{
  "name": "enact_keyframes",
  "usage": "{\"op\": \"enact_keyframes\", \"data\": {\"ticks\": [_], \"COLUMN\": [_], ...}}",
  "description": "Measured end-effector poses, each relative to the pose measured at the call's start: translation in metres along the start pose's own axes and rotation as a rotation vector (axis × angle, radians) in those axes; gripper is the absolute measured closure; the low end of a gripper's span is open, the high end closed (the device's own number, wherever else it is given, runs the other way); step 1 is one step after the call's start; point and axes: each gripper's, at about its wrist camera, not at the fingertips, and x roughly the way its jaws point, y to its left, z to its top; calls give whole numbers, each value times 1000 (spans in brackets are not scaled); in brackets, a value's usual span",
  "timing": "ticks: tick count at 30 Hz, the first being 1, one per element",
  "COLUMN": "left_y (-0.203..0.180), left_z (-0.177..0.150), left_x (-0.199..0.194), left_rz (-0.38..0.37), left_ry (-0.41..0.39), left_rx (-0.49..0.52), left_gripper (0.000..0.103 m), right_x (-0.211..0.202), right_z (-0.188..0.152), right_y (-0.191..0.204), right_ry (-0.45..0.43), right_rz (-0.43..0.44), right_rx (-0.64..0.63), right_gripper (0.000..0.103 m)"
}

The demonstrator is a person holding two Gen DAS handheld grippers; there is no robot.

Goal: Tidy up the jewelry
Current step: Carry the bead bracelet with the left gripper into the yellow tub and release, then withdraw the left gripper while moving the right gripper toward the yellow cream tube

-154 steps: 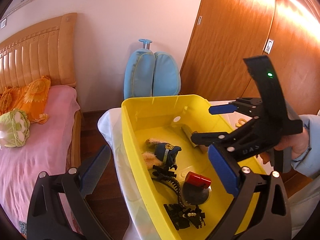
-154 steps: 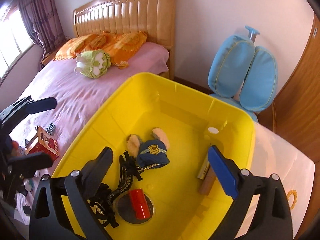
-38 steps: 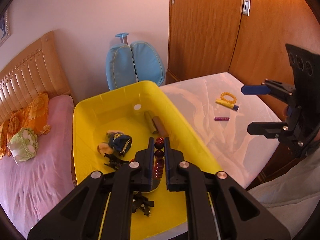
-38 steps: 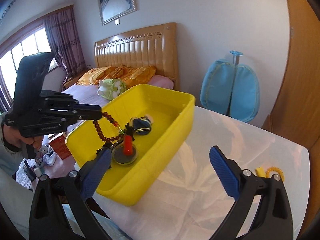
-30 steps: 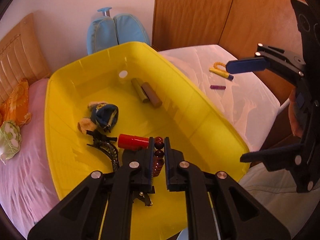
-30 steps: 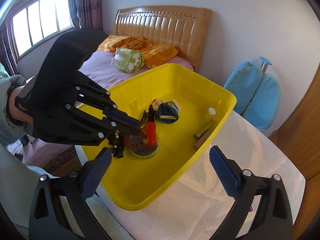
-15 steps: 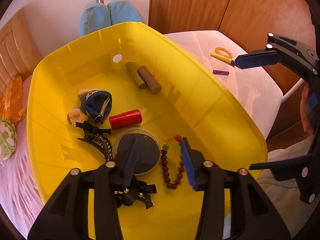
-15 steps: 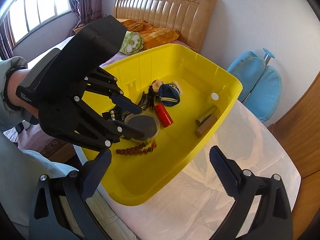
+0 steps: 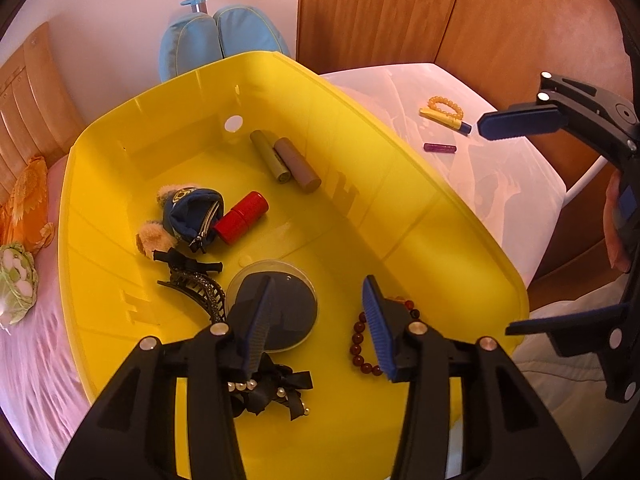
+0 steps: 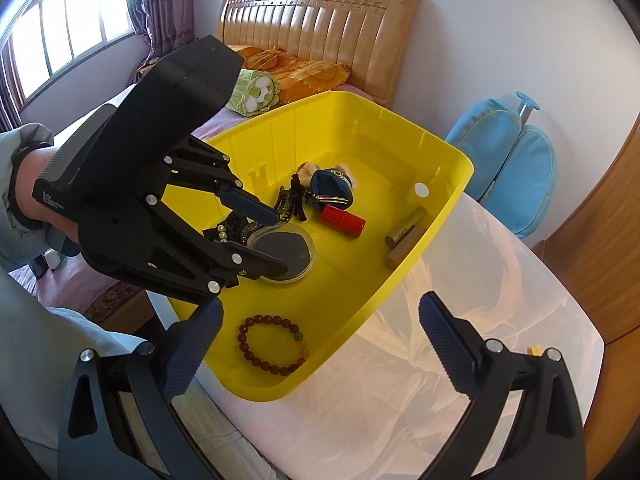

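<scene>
A dark red bead bracelet [image 10: 272, 344] lies flat on the floor of the yellow bin [image 10: 448, 204], near its front corner; in the left wrist view the bracelet [image 9: 360, 344] is partly hidden behind my right fingertip. My left gripper [image 9: 316, 312] is open and empty above the bin, over the round compact mirror [image 9: 276, 312]; it also shows in the right wrist view [image 10: 276, 240]. My right gripper [image 10: 320, 348] is open and empty, over the bin's near edge. A yellow bead bracelet [image 9: 446, 106] lies on the white table [image 9: 500, 176].
The bin also holds a black hair claw [image 9: 196, 284], a black bow with pearls [image 9: 272, 392], a blue coin purse [image 9: 188, 216], a red tube [image 9: 240, 218] and two olive and brown tubes [image 9: 284, 160]. A yellow pen [image 9: 444, 118] and a purple stick [image 9: 440, 147] lie on the table. A bed stands beside the bin.
My left gripper carried the red bead bracelet down into the bin, opened and let it go. The bracelet now lies on the bin floor. The right gripper stayed open.
</scene>
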Motion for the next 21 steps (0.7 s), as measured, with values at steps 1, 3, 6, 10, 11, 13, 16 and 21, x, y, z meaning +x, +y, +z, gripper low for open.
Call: {"op": "enact_keyframes", "data": {"ticks": [1,3,6,10,11,13,16,21], "left_y": [0,1,4,7,7,5,2,-17], "left_z": [0,0,-1,1,3,5,10,24], "left_x": [0,-2,-8,-18,-21,-27,-34,-43], "left_rz": [2,7,19,20,17,20,20,26], "left_ry": [0,-4,-22,-39,-51,-73,-100,-129], "left_rx": [0,2,8,33,44,62,82,113], "left_gripper": [57,54,38,22,18,15,15,15], "right_x": [-1,-3,-8,-16,-19,-23,-29,-43], "right_z": [0,-1,-2,-3,-4,-5,-10,-25], "right_y": [0,0,-3,-9,-12,-18,-25,-36], "right_ry": [-2,-5,-16,-30,-37,-49,-62,-80], "right_rz": [-5,-15,-33,-79,-90,-104,-134,-169], "right_rx": [4,12,32,53,68,101,132,154], "right_gripper": [4,4,4,4,4,4,4,4]}}
